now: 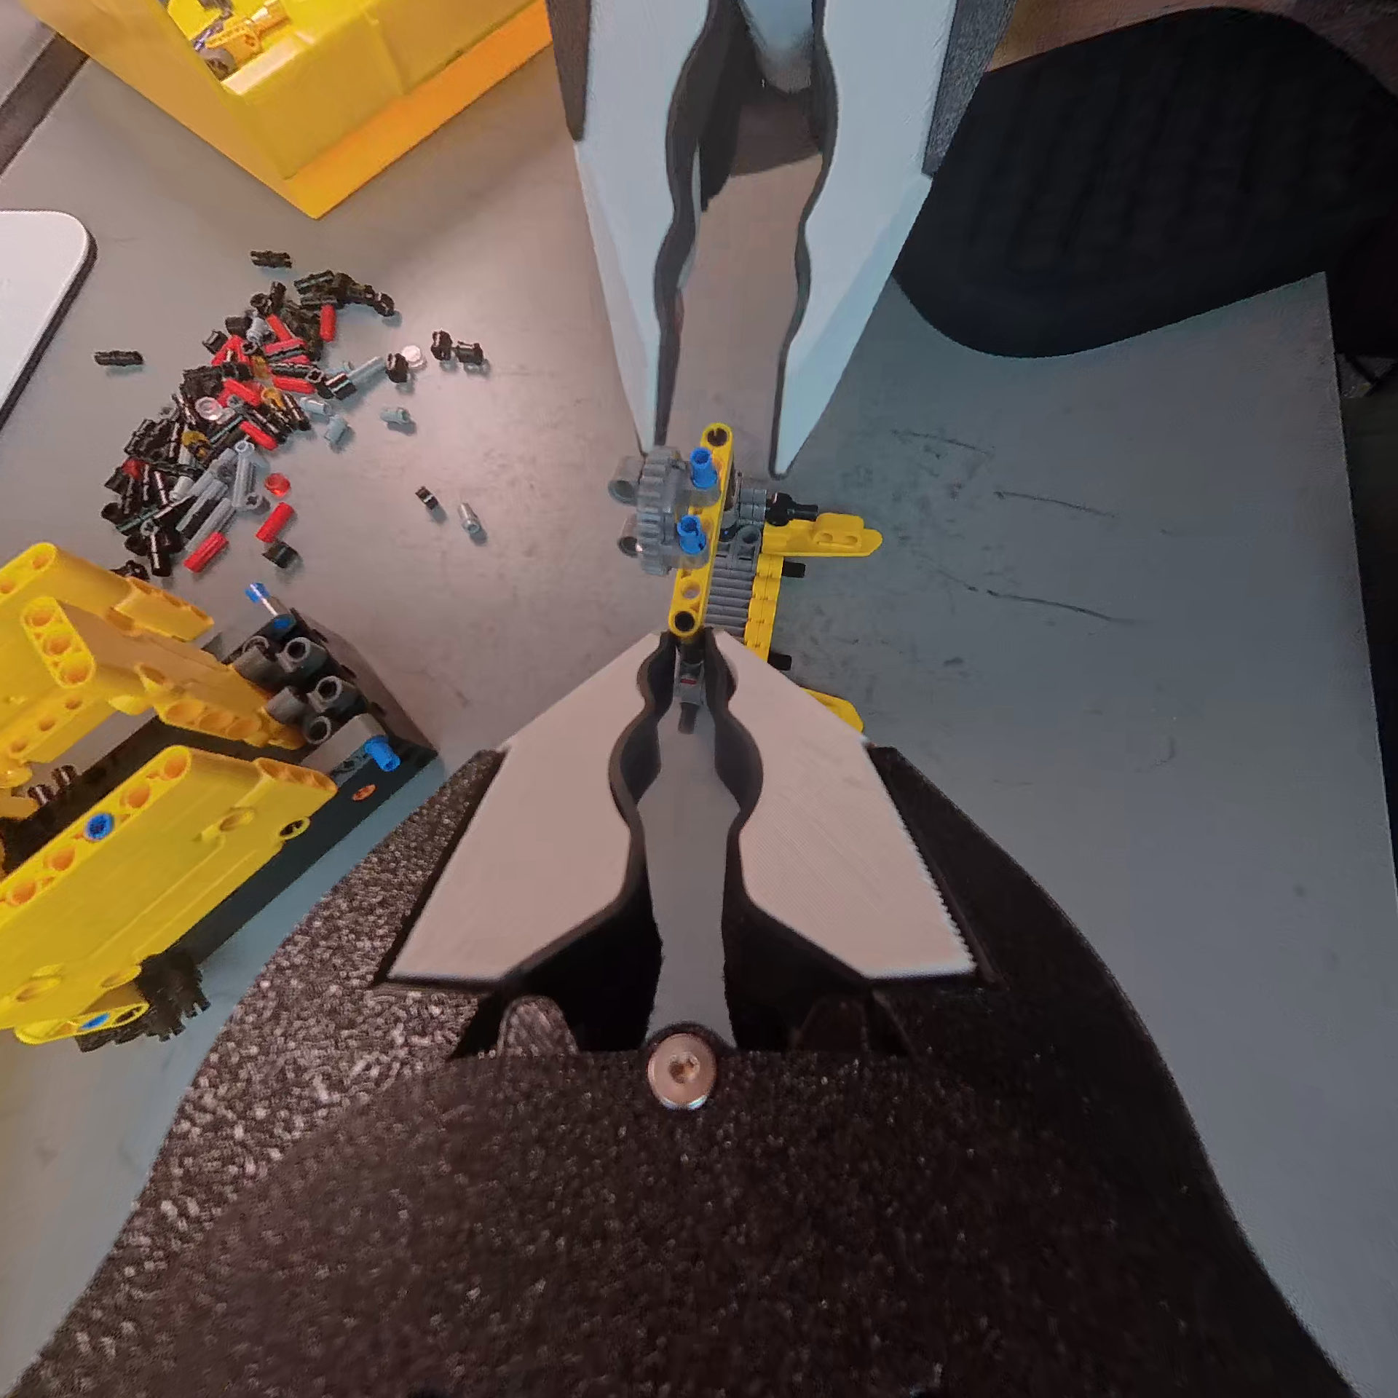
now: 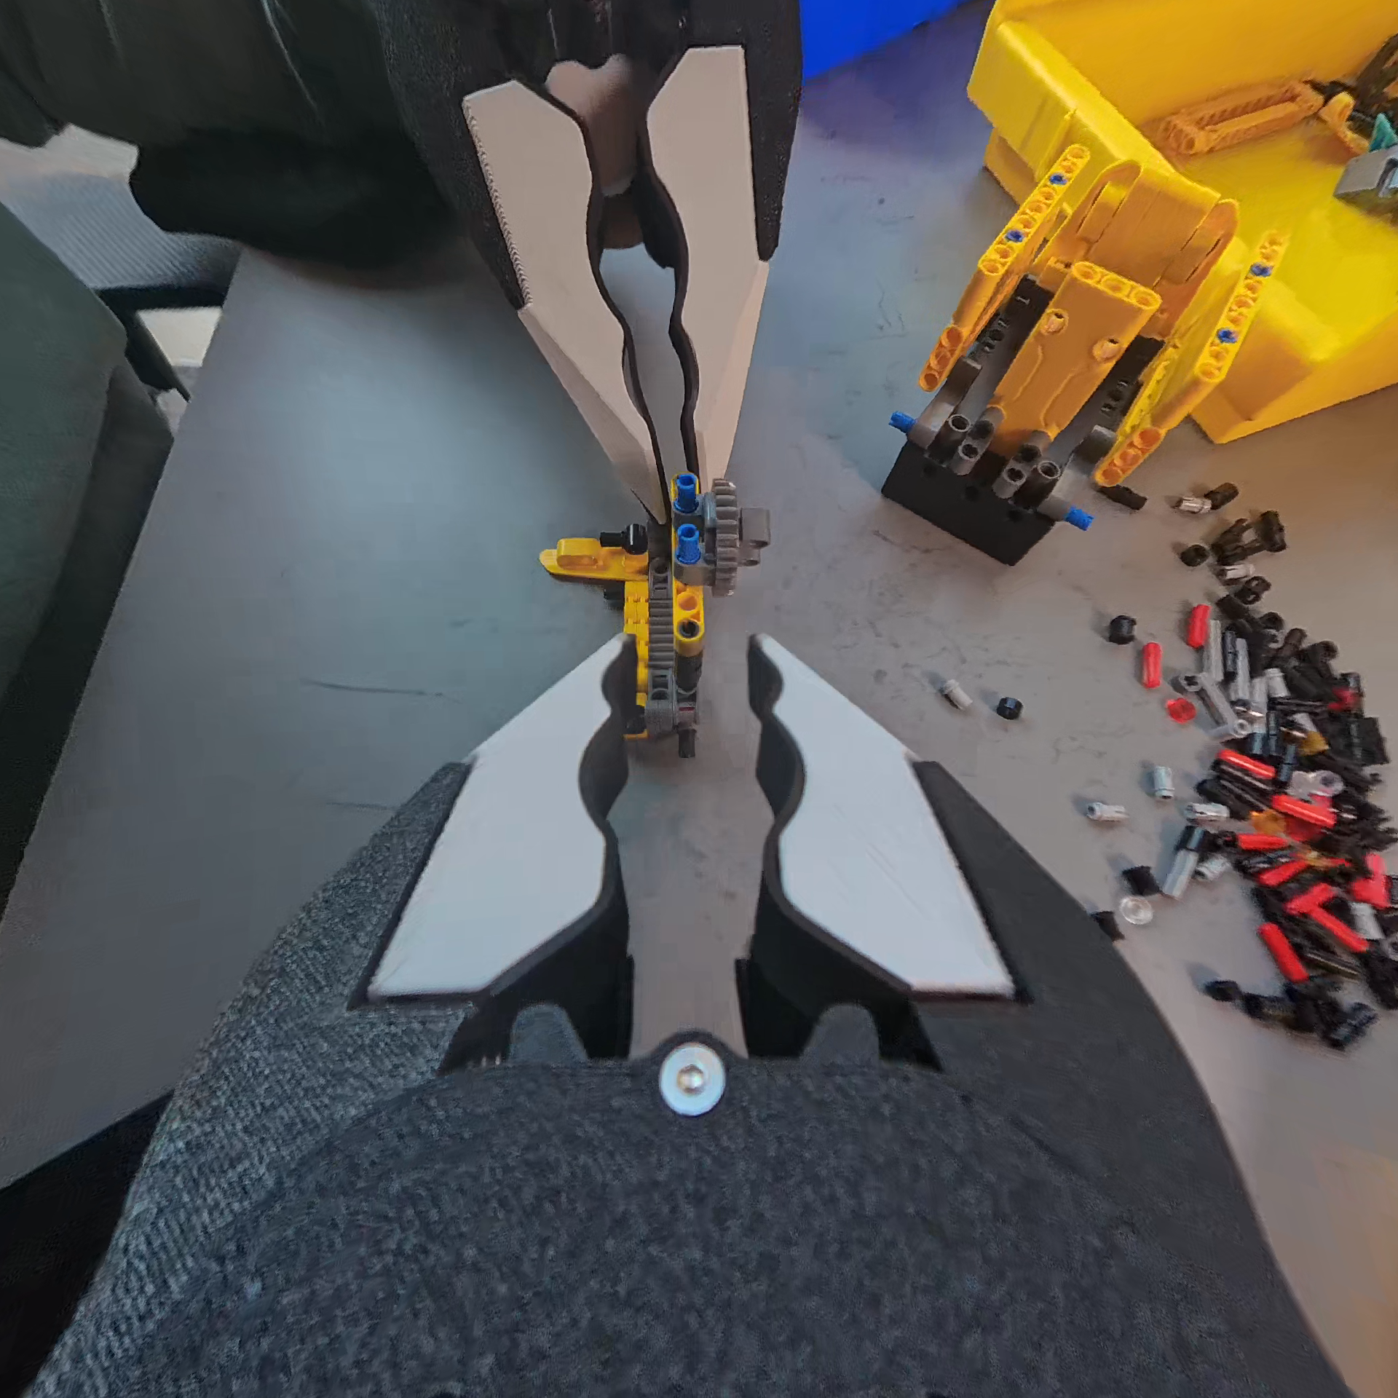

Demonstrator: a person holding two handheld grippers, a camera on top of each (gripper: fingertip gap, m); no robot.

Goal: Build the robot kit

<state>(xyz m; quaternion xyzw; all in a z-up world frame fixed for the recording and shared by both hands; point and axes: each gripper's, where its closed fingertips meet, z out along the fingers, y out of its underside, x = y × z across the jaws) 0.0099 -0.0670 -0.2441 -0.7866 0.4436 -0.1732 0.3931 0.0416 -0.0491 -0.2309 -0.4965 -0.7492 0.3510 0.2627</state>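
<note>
Left wrist view, from left to right: a large yellow and black brick model [image 1: 144, 764] lies well to the left of the left tongs [image 1: 687, 643]. Beyond it, a heap of loose pins [image 1: 242, 424] in black, red and grey spreads over the grey table [image 1: 1059, 605], also to the left. At centre, the left tongs are closed on the near end of a small brick assembly [image 1: 711, 529]. The right tongs [image 1: 719, 461] face them from the far end.

Right wrist view: the same assembly [image 2: 677, 598] lies between the two tools. The right tongs [image 2: 688, 643] stand open, their left finger beside the assembly and their right finger apart from it. The left tongs [image 2: 677, 484] pinch its far end. The brick model [image 2: 1059, 363] and the pins [image 2: 1286, 756] lie to the right.

Handling, as a judgement:
- The assembly is light, rigid plastic with smooth faces, so it may slip.
- Its pressed joints could separate under twist.
- The grey gear [image 1: 657, 508] and blue pins [image 1: 700, 461] protrude; avoid gripping them.
- Take hold across the flat sides of the yellow beam [image 1: 700, 560].
</note>
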